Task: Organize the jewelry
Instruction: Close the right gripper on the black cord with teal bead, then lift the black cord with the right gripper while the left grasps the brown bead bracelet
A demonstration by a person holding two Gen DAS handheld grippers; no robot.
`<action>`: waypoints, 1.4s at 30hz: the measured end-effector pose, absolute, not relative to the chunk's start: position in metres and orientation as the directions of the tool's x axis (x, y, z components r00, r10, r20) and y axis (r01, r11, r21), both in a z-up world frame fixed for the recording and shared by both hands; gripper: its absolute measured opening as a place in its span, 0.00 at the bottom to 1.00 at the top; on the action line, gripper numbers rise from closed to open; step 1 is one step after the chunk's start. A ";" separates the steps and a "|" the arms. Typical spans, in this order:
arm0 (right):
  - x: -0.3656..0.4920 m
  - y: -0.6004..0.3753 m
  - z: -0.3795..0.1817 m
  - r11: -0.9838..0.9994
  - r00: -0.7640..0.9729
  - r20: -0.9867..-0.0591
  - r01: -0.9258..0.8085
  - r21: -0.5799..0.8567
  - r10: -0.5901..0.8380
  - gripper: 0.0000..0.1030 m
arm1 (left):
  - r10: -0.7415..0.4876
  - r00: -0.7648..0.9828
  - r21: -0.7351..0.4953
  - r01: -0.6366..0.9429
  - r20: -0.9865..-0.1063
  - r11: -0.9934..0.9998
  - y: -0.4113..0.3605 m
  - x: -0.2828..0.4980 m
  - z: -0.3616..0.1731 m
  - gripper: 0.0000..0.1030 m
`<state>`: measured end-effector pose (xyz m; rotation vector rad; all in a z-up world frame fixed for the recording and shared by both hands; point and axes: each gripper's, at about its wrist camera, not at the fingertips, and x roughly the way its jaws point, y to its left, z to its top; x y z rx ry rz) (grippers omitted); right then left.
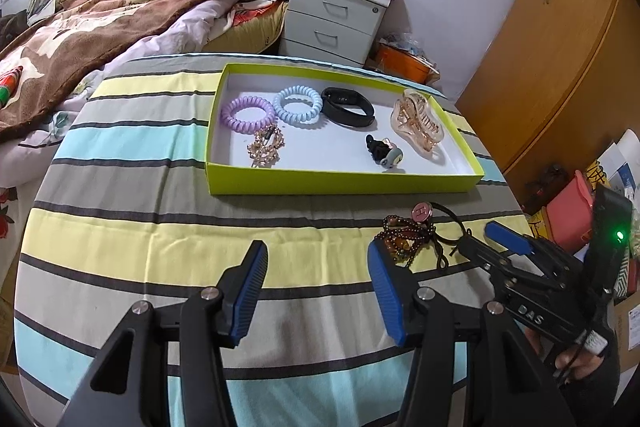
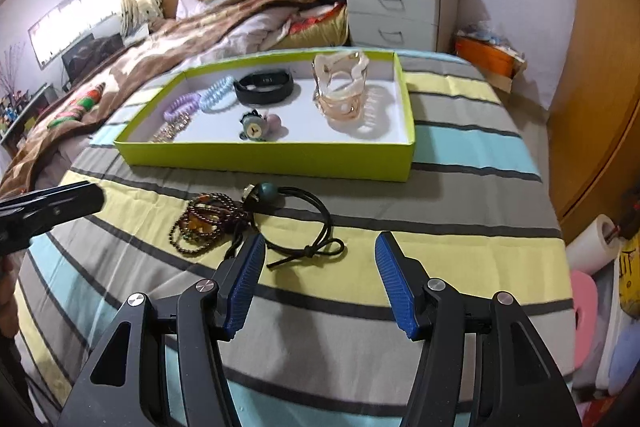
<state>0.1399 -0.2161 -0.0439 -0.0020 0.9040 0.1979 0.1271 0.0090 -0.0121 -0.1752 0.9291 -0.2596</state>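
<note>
A lime-green tray (image 1: 340, 183) (image 2: 264, 163) lies on the striped cloth. It holds a purple coil tie (image 1: 247, 115), a blue coil tie (image 1: 298, 105), a black band (image 1: 347, 106) (image 2: 264, 87), a gold bracelet (image 1: 266, 145), a small charm tie (image 1: 384, 151) (image 2: 256, 126) and a clear claw clip (image 1: 418, 123) (image 2: 340, 91). In front of the tray lie a brown bead bracelet (image 2: 206, 223) (image 1: 402, 237) and a black cord tie with a charm (image 2: 304, 223) (image 1: 424, 213). My left gripper (image 1: 318, 287) is open and empty, left of the beads. My right gripper (image 2: 320, 279) (image 1: 476, 239) is open, just behind the cord tie.
The cloth covers a table with its right edge (image 2: 560, 247) near a wooden wardrobe (image 2: 600, 67). A bed with a brown blanket (image 1: 100, 23) lies left. A white nightstand (image 1: 336, 19) stands behind. Boxes and bags (image 1: 576, 211) crowd the floor at right.
</note>
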 end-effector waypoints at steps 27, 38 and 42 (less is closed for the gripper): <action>0.123 -0.233 -0.038 0.988 0.617 -0.776 -0.141 0.057 0.133 0.04 | -0.297 0.543 -0.257 0.150 -0.785 0.954 0.000 0.130 -0.022 0.53; 0.110 -0.243 -0.027 0.988 0.643 -0.753 -0.144 0.061 0.141 0.21 | -0.320 0.506 -0.243 0.213 -0.801 0.946 -0.027 0.140 -0.028 0.53; 0.109 -0.234 -0.024 0.967 0.631 -0.735 -0.209 0.149 0.249 0.31 | -0.320 0.505 -0.243 0.213 -0.802 0.946 -0.029 0.143 -0.028 0.53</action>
